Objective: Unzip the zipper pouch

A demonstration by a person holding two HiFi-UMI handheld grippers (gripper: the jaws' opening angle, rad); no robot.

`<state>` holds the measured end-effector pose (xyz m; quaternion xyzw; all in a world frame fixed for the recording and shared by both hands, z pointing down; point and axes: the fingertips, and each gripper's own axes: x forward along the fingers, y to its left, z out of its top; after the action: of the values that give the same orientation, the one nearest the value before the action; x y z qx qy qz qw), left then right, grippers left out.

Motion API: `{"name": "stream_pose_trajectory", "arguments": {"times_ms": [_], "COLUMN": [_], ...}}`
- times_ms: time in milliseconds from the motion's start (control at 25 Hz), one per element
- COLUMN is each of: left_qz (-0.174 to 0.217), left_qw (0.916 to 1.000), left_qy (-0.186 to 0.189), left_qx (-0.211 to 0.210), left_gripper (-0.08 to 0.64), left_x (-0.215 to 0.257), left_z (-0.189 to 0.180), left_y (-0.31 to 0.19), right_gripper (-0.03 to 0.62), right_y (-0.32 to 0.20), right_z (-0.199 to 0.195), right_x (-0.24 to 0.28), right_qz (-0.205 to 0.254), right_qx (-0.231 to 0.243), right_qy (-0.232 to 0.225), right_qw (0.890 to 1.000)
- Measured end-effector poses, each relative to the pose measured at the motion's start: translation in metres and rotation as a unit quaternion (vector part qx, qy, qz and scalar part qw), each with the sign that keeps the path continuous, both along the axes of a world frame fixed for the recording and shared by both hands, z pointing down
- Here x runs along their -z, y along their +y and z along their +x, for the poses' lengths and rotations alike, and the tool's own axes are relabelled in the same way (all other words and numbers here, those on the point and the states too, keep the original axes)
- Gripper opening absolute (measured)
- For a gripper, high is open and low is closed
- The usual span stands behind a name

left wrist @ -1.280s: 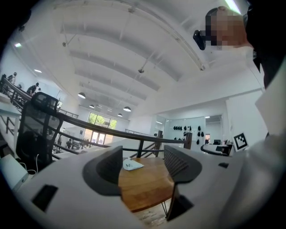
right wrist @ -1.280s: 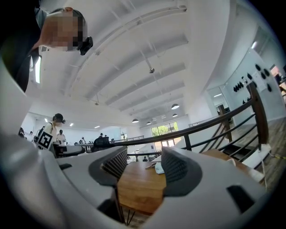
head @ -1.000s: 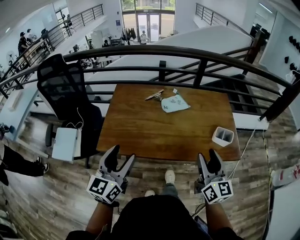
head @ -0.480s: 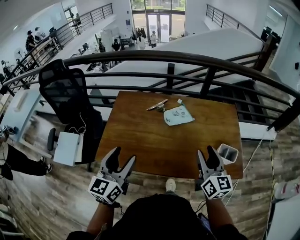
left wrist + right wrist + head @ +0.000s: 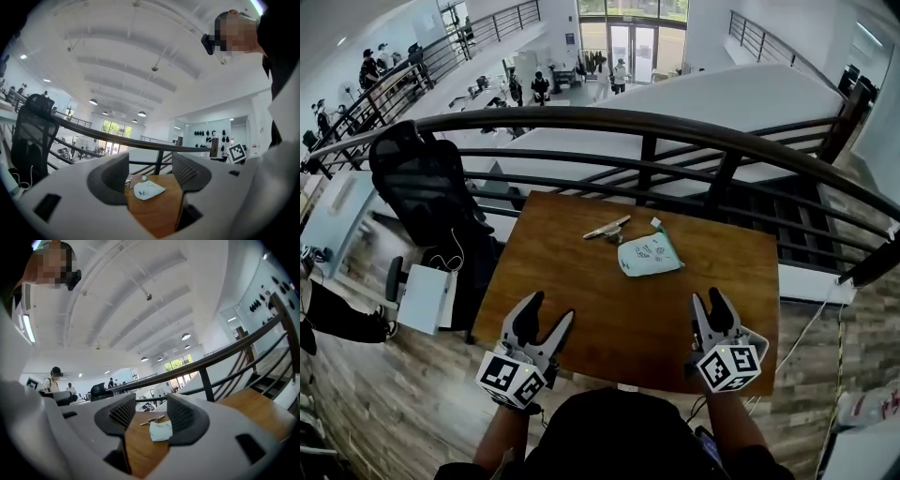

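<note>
While the pouch [image 5: 649, 255] lies toward the counter's [image 5: 572, 291] far edge, the left hand-held gripper [image 5: 549, 309] hovers at the near edge, jaws apart and empty. The right hand-held gripper [image 5: 707, 298] has its jaws closing with nothing between them.

Top [image 5: 614, 436]: black, plain.
Left gripper [image 5: 549, 309]: left of the top; light grey shell, dark grey jaws.
Right gripper [image 5: 707, 298]: right of the top; same grey shell, jaws closing with nothing between.
Pads [image 5: 123, 412]: dark grey, ribbed.
Marker cubes [image 5: 511, 380]: white with black square patterns, just ahead of the top.
Head camera [image 5: 208, 43]: small, dark, above the top.
</note>
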<state>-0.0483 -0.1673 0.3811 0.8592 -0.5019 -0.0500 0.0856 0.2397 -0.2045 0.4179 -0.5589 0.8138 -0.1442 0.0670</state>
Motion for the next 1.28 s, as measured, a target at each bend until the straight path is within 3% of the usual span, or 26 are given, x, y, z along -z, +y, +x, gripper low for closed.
{"name": "stream_pose_trajectory", "arguments": {"times_ms": [280, 400, 600, 760, 1000, 1200, 1280], "left_qz": [-0.029, -0.048, -0.075, -0.094, -0.115, -0.128, -0.131], "left_qw": [0.9994, 0.9988, 0.9971, 0.9954, 0.9931, 0.9911, 0.9907], "left_qy": [-0.006, -0.005, -0.012, -0.013, -0.024, -0.031, -0.032], "left_qx": [0.015, 0.011, -0.002, -0.01, -0.011, -0.013, -0.013], "left_gripper": [0.293, 0.292, 0.291, 0.291, 0.291, 0.291, 0.291], "left_x": [-0.023, -0.032, -0.046, -0.057, -0.072, -0.084, -0.085], "left_z": [0.011, 0.01, -0.001, -0.012, -0.029, -0.042, -0.046], "left_y": [-0.021, -0.031, -0.04, -0.049, -0.058, -0.064, -0.066], "right_gripper": [0.193, 0.193, 0.19, 0.187, 0.189, 0.189, 0.19], "right_y": [-0.04, -0.058, -0.08, -0.1, -0.133, -0.139, -0.143], "right_z": [0.005, 0.008, 0.001, -0.009, -0.002, -0.004, -0.001], "right_x": [-0.035, -0.053, -0.087, -0.114, -0.169, -0.199, -0.207], "right_qz": [-0.058, -0.083, -0.116, -0.154, -0.238, -0.275, -0.293], "right_qx": [0.02, 0.001, -0.026, -0.039, -0.102, -0.118, -0.136], "right_qy": [-0.002, -0.002, 0.035, 0.018, -0.039, -0.031, -0.049], "right_qw": [0.998, 0.997, 0.992, 0.987, 0.965, 0.954, 0.945]}}
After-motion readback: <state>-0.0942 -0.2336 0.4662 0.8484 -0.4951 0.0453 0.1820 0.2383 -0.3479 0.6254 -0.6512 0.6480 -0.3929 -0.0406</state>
